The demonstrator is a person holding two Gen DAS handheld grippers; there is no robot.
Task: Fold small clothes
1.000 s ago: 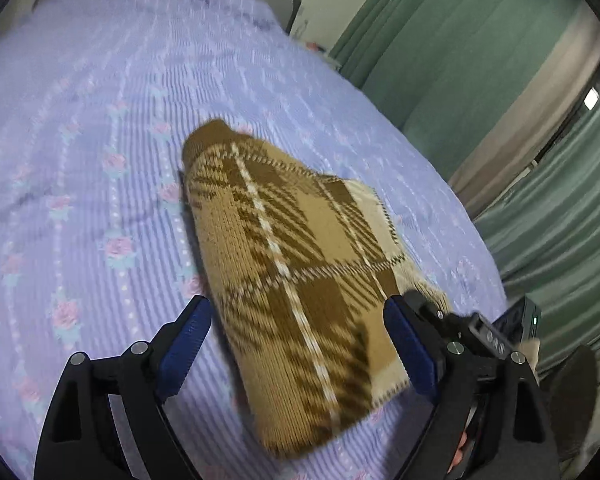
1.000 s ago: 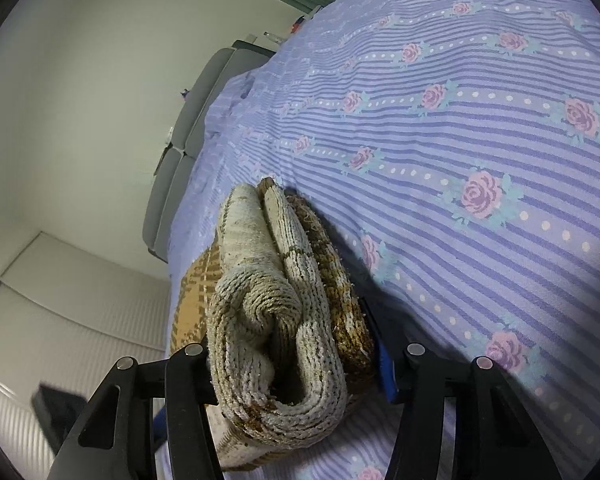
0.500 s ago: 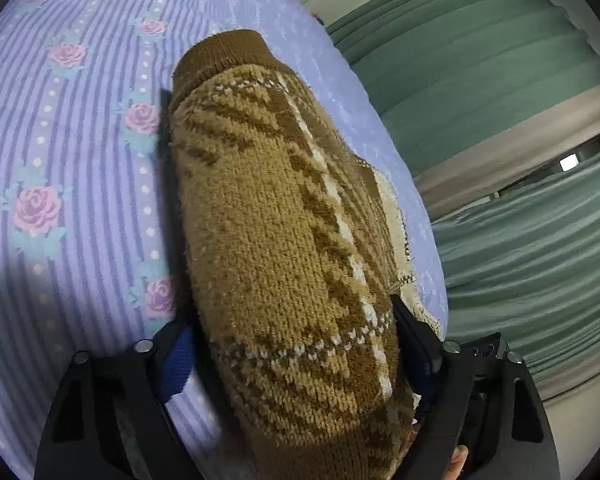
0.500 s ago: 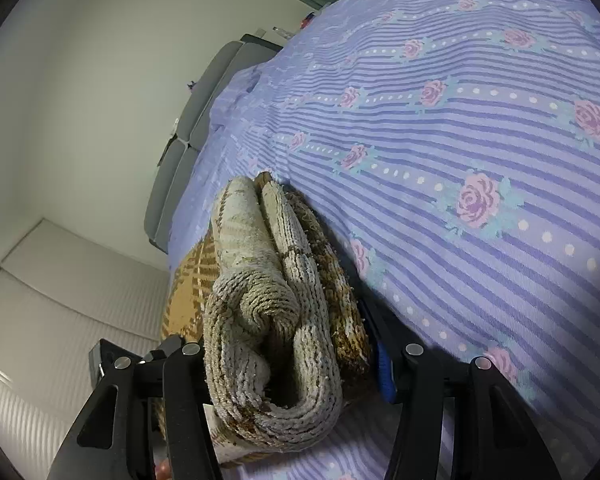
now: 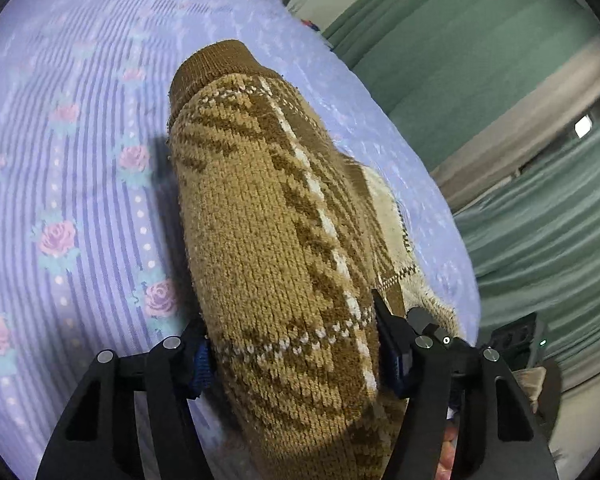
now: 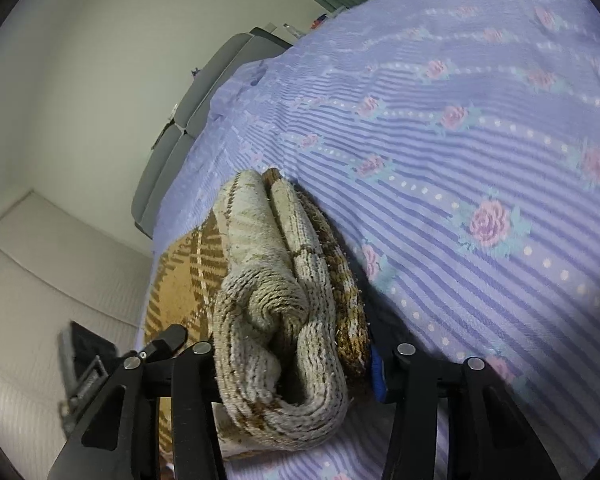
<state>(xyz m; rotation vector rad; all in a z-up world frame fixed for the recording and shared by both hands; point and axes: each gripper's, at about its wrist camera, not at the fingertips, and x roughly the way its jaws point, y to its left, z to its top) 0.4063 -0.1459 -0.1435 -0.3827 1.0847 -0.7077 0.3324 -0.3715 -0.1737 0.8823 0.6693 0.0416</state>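
A small brown and tan plaid knit sweater [image 5: 276, 248] lies folded into a thick bundle on the purple flowered bedsheet [image 5: 72, 184]. My left gripper [image 5: 296, 356] is shut on one end of the bundle, blue pads pressed against its sides. In the right wrist view the other end shows as rolled cream and brown layers [image 6: 284, 320], and my right gripper [image 6: 292, 364] is shut on it. The brown ribbed collar [image 5: 216, 64] points away from the left gripper.
The bedsheet [image 6: 480, 140] stretches wide to the right of the right gripper. Green curtains [image 5: 480, 60] hang past the bed's far side. A grey headboard [image 6: 188, 112] stands against a white wall. A dark device [image 6: 80, 364] sits at the lower left.
My left gripper went from open above the sweater down to the bundle and closed on it. The right gripper stays shut on its end and shifted only slightly.
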